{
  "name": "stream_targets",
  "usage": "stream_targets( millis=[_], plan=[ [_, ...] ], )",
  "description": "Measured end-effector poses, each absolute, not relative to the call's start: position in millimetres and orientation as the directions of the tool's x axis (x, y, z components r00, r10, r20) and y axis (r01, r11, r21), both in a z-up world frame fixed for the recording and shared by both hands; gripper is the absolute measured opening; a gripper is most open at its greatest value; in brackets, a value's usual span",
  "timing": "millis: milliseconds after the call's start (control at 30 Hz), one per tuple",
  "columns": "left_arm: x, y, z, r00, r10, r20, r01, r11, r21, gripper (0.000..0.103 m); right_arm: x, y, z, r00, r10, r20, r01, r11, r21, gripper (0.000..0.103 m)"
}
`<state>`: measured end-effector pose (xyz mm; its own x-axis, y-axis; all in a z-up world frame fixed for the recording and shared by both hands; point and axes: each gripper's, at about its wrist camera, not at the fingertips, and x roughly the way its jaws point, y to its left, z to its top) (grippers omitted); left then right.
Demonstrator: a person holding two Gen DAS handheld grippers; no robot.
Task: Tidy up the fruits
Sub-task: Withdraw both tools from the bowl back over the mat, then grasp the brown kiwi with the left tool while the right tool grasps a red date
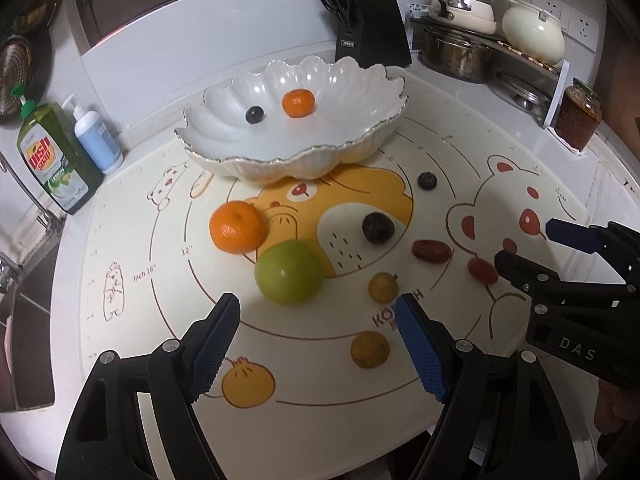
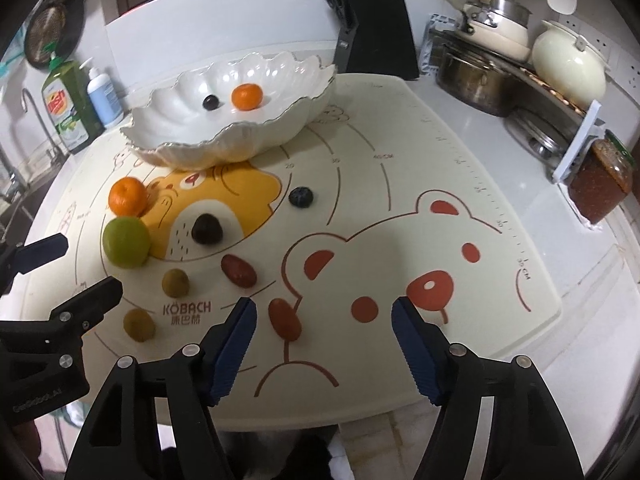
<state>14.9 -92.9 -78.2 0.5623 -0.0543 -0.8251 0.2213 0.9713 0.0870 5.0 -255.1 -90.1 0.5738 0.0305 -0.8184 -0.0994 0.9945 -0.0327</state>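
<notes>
left tongs [image 1: 320, 344] agape, right tongs [image 2: 324, 340] agape

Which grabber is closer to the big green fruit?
Left. The left gripper hovers open just in front of the green fruit; the right gripper is off to its right, by a red fruit.

right gripper [image 1: 524, 246] cut off at frame edge, dish soap bottle [image 2: 66, 106] label blurred, mat [image 2: 500, 240] small print unreadable
</notes>
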Motion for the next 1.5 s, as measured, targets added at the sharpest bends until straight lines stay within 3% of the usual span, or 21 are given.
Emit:
stream_targets(
  millis=[467,767,1067,1500],
  plan=[
    [9,-91,-99,0.535,-0.07,-0.842,0.2,0.979,0.046,0.079,7,-246,-107,0.551,0.088,-0.83,-0.191,0.981,-0.023,0.059],
    [9,-96,-109,0.518,-0.084,-0.852,0.202,0.979,0.027,0.071,13,-247,-116,0.534,0.105,-0.839,-0.207,0.978,-0.009,0.056],
    [8,-99,-118,0.509,-0.088,-0.856,0.198,0.98,0.016,0.058,14,-246,-122,0.522,0.129,-0.843,-0.227,0.974,0.009,0.053],
    [6,-105,-130,0.482,-0.106,-0.87,0.2,0.98,-0.009,0.038,13,-247,-126,0.52,0.129,-0.844,-0.234,0.972,0.005,0.042]
  ],
)
